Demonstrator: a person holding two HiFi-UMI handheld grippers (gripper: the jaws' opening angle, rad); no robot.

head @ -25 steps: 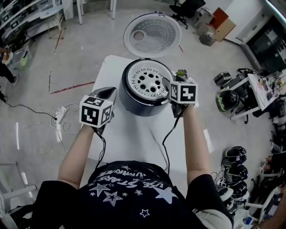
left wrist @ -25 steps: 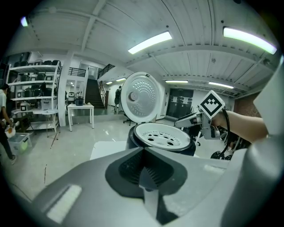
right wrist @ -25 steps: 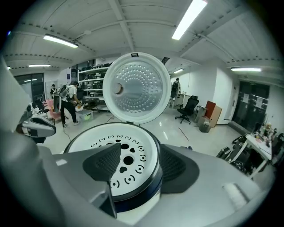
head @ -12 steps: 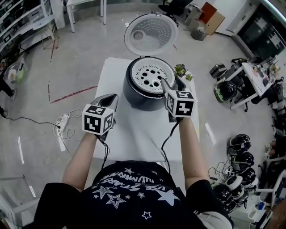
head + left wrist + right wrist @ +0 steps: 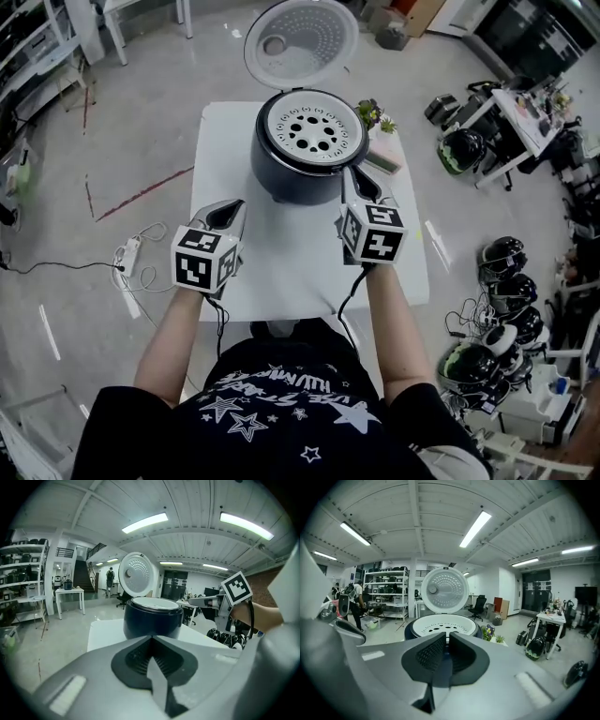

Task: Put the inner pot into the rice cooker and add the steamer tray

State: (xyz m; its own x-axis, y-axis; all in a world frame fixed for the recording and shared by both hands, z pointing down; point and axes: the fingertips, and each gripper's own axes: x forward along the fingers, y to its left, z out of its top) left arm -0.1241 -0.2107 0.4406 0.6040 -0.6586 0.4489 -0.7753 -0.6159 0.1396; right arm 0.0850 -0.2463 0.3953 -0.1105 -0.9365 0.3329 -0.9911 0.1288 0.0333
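Observation:
The dark rice cooker stands at the far middle of the white table, its round lid swung open behind it. A white steamer tray with round holes sits in the cooker's mouth; the inner pot is hidden under it. My left gripper hovers over the table's left side, shut and empty, short of the cooker. My right gripper is just near-right of the cooker's wall, also shut with nothing held. In the right gripper view the tray and lid lie straight ahead beyond the gripper.
A small potted plant and a flat pinkish item sit at the table's far right corner beside the cooker. A power strip and cables lie on the floor at left. Helmets and desks crowd the right side.
Both grippers have drawn back toward me, away from the cooker. The right one has left the cooker's rim. The tray stays in place.

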